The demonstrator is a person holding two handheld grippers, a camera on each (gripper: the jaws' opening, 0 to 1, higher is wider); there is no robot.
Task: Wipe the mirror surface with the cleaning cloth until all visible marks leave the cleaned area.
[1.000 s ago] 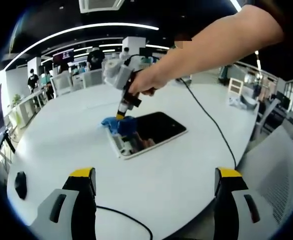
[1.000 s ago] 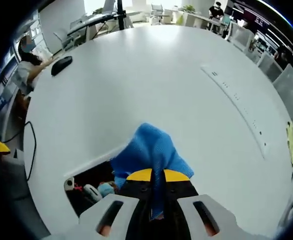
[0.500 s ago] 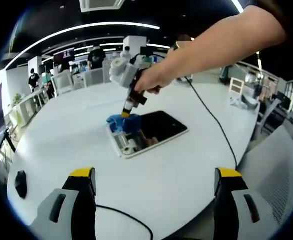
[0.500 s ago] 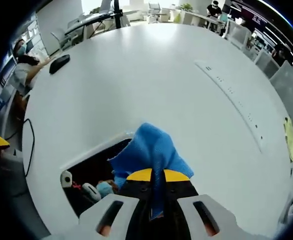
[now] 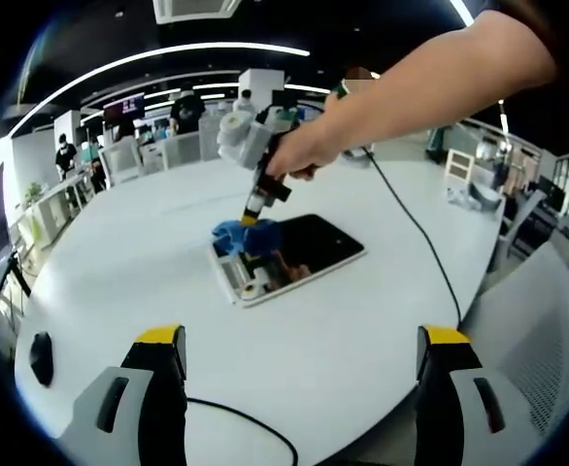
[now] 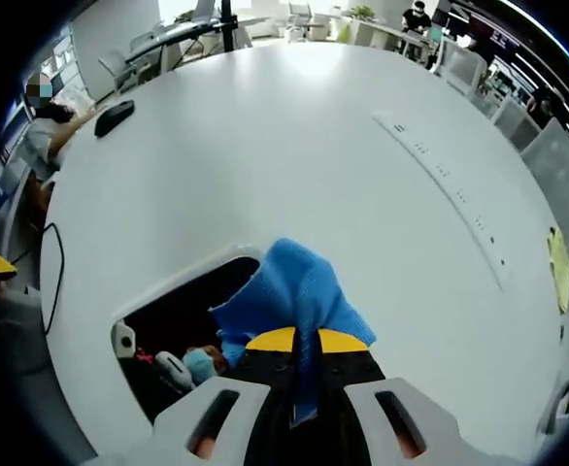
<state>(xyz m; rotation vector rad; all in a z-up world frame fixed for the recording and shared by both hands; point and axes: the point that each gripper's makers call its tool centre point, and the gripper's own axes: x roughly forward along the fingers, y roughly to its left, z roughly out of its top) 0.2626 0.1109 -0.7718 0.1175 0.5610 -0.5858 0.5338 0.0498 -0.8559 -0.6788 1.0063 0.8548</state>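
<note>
The right hand-held gripper (image 5: 256,208) has slid further onto the mirror (image 5: 289,257) since a second ago: the blue cleaning cloth (image 5: 245,237) then sat half off the frame's corner at about 9 o'clock, and now it lies over the glass just inside that corner. In the right gripper view, more of the dark mirror (image 6: 183,311) shows beside the cloth (image 6: 289,296) than before, towards 9 o'clock.

That right hand-held gripper (image 6: 299,342) has its yellow-tipped jaws closed tight on a fold of the cloth, which bunches up ahead of them. The left hand-held gripper (image 5: 302,351) hangs back near the desk's edge, jaws spread wide with nothing between them, matching the earlier frames.

The mirror lies flat near the middle of the round white desk (image 5: 129,252), well apart from every edge, with bare surface all round it. A black cable (image 5: 416,243) runs from the right hand towards 4 o'clock, past the mirror's far end. A black mouse (image 5: 40,357) sits near the rim at 8 o'clock, well apart from the mirror.
</note>
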